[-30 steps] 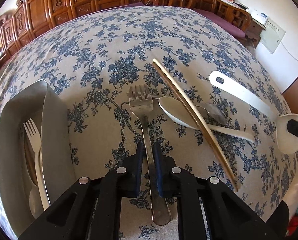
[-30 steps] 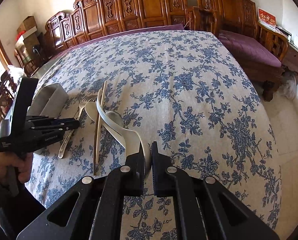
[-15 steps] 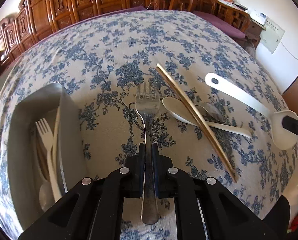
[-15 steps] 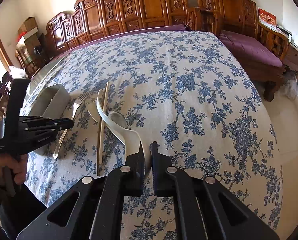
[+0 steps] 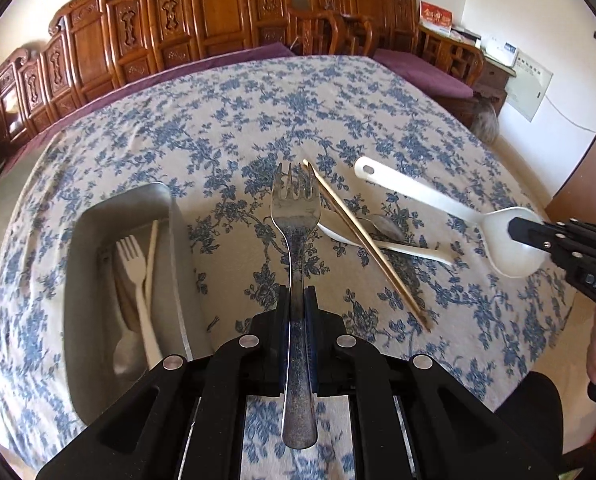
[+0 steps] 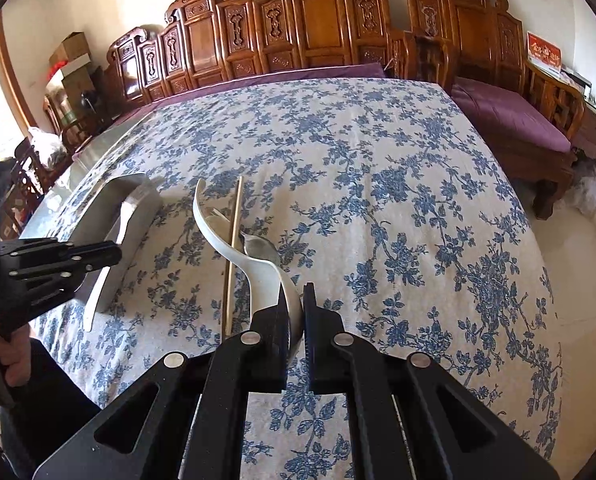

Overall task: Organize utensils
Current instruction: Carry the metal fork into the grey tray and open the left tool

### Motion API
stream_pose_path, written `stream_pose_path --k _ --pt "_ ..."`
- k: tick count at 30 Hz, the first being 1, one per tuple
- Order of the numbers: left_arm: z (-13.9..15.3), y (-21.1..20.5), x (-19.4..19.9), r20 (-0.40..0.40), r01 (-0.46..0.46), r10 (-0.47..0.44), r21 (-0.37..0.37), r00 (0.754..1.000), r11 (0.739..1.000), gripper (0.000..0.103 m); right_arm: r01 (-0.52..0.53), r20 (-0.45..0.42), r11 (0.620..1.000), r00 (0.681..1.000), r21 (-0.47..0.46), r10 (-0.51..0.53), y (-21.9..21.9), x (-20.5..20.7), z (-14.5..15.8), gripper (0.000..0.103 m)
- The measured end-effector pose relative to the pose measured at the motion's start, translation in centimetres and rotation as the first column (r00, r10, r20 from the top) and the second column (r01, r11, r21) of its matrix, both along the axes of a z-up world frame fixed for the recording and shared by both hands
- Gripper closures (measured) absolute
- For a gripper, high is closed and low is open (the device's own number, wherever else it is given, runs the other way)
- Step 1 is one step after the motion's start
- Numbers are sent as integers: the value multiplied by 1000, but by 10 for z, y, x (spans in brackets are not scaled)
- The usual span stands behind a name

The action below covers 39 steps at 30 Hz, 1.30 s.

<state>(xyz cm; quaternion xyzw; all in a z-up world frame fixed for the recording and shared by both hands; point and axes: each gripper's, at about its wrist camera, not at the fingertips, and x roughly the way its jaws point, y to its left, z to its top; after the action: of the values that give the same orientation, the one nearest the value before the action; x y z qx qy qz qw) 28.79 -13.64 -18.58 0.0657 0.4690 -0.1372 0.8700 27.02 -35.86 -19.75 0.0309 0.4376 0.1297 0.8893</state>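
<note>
My left gripper (image 5: 297,292) is shut on the handle of a metal fork (image 5: 296,208), held above the flowered tablecloth with its tines pointing away. To its left lies a grey metal tray (image 5: 82,240) holding a white plastic fork (image 5: 136,264) and other pale utensils. My right gripper (image 6: 296,300) is shut on the bowl of a large white serving spoon (image 6: 218,236), whose handle (image 5: 413,196) rises to the left. A pair of wooden chopsticks (image 5: 361,236), a white spoon (image 5: 409,249) and a metal spoon (image 5: 383,224) lie between the two grippers.
The tablecloth (image 6: 377,208) covers a large table that ends at carved wooden chairs (image 6: 317,28) at the back and a purple-cushioned bench (image 6: 509,116) on the right. A hand (image 6: 12,356) grips the left tool's handle at the near left edge.
The left gripper has lifted the metal fork off the cloth and carried it up and toward the tray side. The right gripper and its white spoon have stayed in place.
</note>
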Motion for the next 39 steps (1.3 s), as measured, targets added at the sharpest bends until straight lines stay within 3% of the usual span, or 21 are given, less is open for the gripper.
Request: stream_pose_path --k 9,19,30,35,39 --pt "27 30 -17 52 -39 39 -7 998 999 97 -39 22 999 999 -16 39 19 -8 8 96" --pt "37 76 -17 97 -88 91 -35 991 996 97 -61 15 997 998 -42 62 36 -12 5 96" --pt "17 122 10 83 -147 153 -79 985 986 97 -42 -18 999 999 -28 42 37 -5 -8 96" --pt "-4 141 24 65 -193 196 -47 979 980 97 -47 -3 998 999 -32 47 46 -2 -2 96" --pt "-17 148 27 43 -197 201 -84 979 977 97 -51 13 998 999 -26 51 56 3 6 96"
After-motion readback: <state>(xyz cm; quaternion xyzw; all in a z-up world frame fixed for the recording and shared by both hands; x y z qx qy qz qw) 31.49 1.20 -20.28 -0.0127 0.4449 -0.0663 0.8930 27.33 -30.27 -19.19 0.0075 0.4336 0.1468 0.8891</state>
